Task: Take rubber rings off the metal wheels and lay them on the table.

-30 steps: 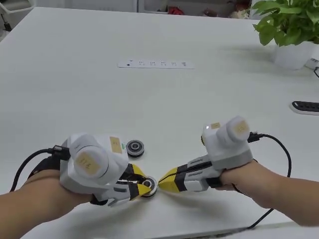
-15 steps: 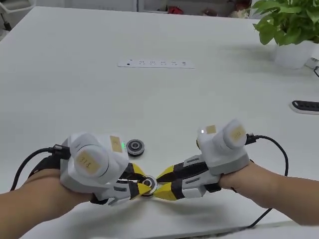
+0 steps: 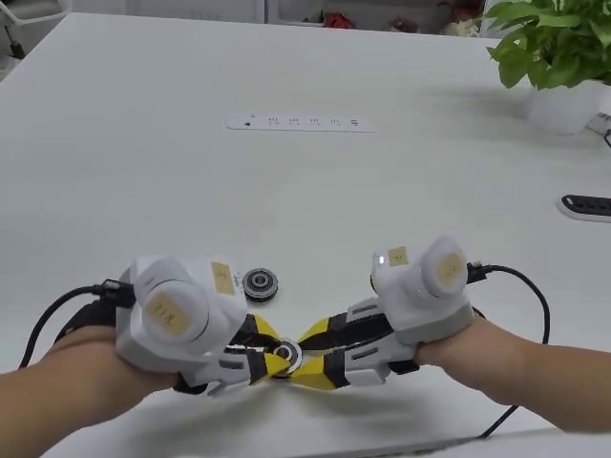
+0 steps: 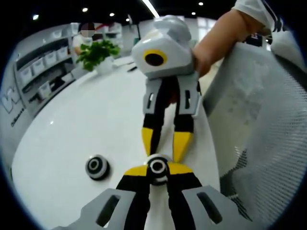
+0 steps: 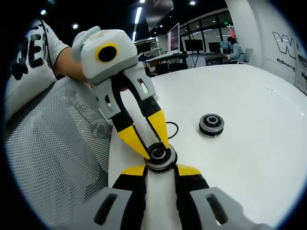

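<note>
1. The left gripper [image 5: 149, 139] is pinched on a small metal wheel [image 4: 157, 166]. It holds the wheel just above the near edge of the bench [image 3: 286, 191]. Its yellow tips clamp the wheel from two opposite sides, which likely serves to keep the wheel from turning or sliding while the other tool works on it.
2. The right gripper [image 4: 164, 143] comes in nose to nose from the other side. Its jaws stand a little apart, with the tips set against the wheel's rim.
3. I cannot tell whether the right gripper has actually bitten onto anything, because the tips of both tools crowd the wheel.
4. The two tools seem to meet tip to tip so that one anchors the metal body and the other can catch the band around it. The rubber ring on the held wheel is too hidden by the jaw tips to make out.
5. A second wheel [image 3: 259, 283] lies flat on the bench just beyond the left gripper, apart from both tools. It has a dark band [image 5: 211, 132] round its rim, so by the look of it its ring is not yet off.
6. The step in hand seems to be the first grab at the ring. The risk I judge most likely is that the right tips slip off the rim, or that the wheel twists in the left clamp.
</note>
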### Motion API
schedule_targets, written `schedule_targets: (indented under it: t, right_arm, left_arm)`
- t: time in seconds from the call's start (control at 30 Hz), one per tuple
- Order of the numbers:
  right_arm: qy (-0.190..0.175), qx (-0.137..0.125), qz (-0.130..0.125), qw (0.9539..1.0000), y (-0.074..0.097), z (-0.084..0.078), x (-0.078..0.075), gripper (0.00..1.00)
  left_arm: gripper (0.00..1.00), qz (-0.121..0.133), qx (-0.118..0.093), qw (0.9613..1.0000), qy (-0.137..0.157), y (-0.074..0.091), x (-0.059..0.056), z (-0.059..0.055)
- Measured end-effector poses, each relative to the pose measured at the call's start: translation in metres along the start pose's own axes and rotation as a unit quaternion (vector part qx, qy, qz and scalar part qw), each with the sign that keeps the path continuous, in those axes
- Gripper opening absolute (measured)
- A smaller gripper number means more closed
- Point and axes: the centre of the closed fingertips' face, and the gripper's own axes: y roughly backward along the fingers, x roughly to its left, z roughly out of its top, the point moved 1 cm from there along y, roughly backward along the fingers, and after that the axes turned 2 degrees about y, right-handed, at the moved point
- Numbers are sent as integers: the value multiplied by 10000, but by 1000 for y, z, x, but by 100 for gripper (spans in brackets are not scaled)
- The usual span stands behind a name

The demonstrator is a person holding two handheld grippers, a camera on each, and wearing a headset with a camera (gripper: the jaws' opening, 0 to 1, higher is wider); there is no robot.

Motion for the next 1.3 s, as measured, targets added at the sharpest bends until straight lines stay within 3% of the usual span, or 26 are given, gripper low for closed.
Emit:
schedule_targets:
  t: [0.37, 0.53, 0.77, 0.97, 1.1, 1.17, 1.3]
  right_arm:
    - [-67, 26, 14, 10000, 2, -2, -1, 13]
    - [-96, 12, 35, 9999, 4, -2, -1, 5]
    - [-234, -17, 57, 9997, 5, -3, -1, 4]
    - [-329, -20, 52, 9994, 5, -3, -1, 5]
    - [-232, -16, -21, 9997, 5, -2, -2, 12]
    - [-252, -135, 8, 9996, 5, 3, 0, 15]
    - [-221, -106, 3, 9997, 5, 2, 1, 16]
  left_arm:
    - [13, 19, -4, 10000, 45, 0, 1, -1]
    - [13, 29, -9, 10000, 71, 0, 2, -1]
    - [13, 46, -4, 10000, 88, 0, 1, -1]
    - [13, 26, 2, 10000, 66, 0, 1, -1]
    - [13, 27, 1, 10000, 61, 0, 1, 0]
    - [13, 28, -4, 10000, 66, 0, 1, 0]
    - [13, 29, -6, 10000, 69, 0, 1, 0]
